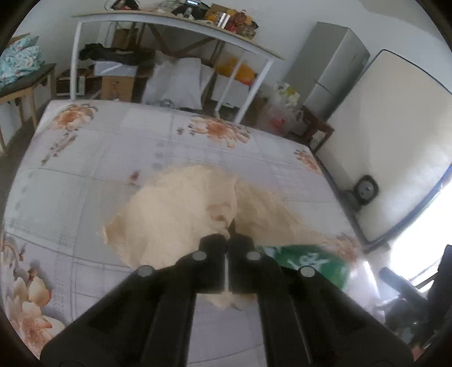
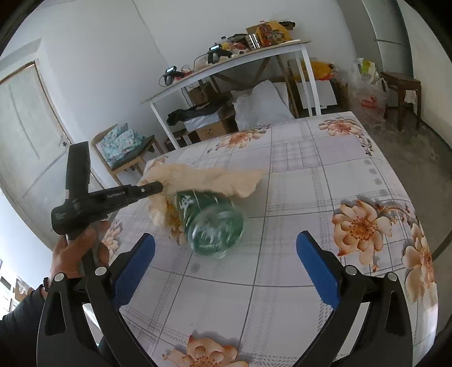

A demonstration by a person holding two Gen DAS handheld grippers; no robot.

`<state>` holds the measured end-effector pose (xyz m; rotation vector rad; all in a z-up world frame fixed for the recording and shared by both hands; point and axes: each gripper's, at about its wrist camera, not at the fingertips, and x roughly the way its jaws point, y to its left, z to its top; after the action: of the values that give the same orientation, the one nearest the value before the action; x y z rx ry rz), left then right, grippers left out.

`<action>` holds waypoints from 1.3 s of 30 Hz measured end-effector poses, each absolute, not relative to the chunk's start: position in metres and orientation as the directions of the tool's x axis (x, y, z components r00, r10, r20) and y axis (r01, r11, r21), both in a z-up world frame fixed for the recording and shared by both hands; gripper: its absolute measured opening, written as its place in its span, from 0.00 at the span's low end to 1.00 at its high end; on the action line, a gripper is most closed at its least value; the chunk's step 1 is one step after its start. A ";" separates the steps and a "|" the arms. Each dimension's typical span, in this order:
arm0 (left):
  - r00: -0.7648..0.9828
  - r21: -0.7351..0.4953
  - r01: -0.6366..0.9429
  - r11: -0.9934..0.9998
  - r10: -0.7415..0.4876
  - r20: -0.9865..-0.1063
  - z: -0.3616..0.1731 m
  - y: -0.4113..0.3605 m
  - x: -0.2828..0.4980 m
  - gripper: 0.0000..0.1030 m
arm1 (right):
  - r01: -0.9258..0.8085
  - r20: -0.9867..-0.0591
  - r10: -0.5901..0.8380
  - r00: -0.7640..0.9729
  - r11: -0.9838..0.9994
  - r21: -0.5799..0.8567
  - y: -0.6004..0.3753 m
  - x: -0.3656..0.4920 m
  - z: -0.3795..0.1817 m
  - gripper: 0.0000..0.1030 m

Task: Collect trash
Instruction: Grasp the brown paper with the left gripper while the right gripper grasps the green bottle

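A thin beige bag (image 1: 180,214) lies on the floral tablecloth (image 1: 113,146). My left gripper (image 1: 228,240) is shut on the bag's edge; it also shows in the right wrist view (image 2: 158,187), holding the bag (image 2: 209,177) up. A green plastic bottle (image 2: 212,223) lies on its side with its top end inside the bag's mouth and its clear base sticking out, blurred. The bottle shows at the right of my left gripper (image 1: 313,259). My right gripper (image 2: 226,268) is open, its blue pads (image 2: 135,271) just short of the bottle's base.
A white table (image 1: 175,25) loaded with clutter stands behind, with boxes and a white sack (image 1: 175,82) under it. A grey fridge (image 1: 327,65) and a leaning white board (image 1: 389,141) are at the right. A chair with cloth (image 2: 124,146) stands near the door.
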<state>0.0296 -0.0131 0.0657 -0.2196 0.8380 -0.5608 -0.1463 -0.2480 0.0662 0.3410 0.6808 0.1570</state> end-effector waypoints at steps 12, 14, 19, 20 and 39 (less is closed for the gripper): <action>0.665 -0.445 0.407 0.798 -0.593 -0.455 0.129 0.030 -0.005 0.00 | -0.048 -0.592 0.258 0.763 0.937 0.347 -0.244 -0.138 0.068 0.95; 0.691 -0.435 0.404 0.805 -0.580 -0.431 0.142 0.043 -0.015 0.00 | -0.068 -0.614 0.260 0.745 0.945 0.319 -0.237 -0.127 0.073 0.95; 0.744 -0.398 0.383 0.834 -0.533 -0.402 0.165 0.078 -0.042 0.00 | -0.213 -0.699 0.315 0.642 0.949 0.232 -0.201 -0.071 0.089 0.95; 0.748 -0.397 0.378 0.836 -0.529 -0.402 0.168 0.085 -0.046 0.00 | -0.225 -0.719 0.318 0.618 0.948 0.225 -0.196 -0.059 0.089 0.95; 0.695 -0.445 0.390 0.806 -0.575 -0.432 0.142 0.108 -0.080 0.00 | -0.192 -0.935 0.099 0.341 0.981 0.034 -0.148 0.021 0.008 0.62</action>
<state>-0.0799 0.1081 0.1421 -0.3335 0.5897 -0.5496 0.0207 -0.1485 0.0078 -0.0876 1.2085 0.1900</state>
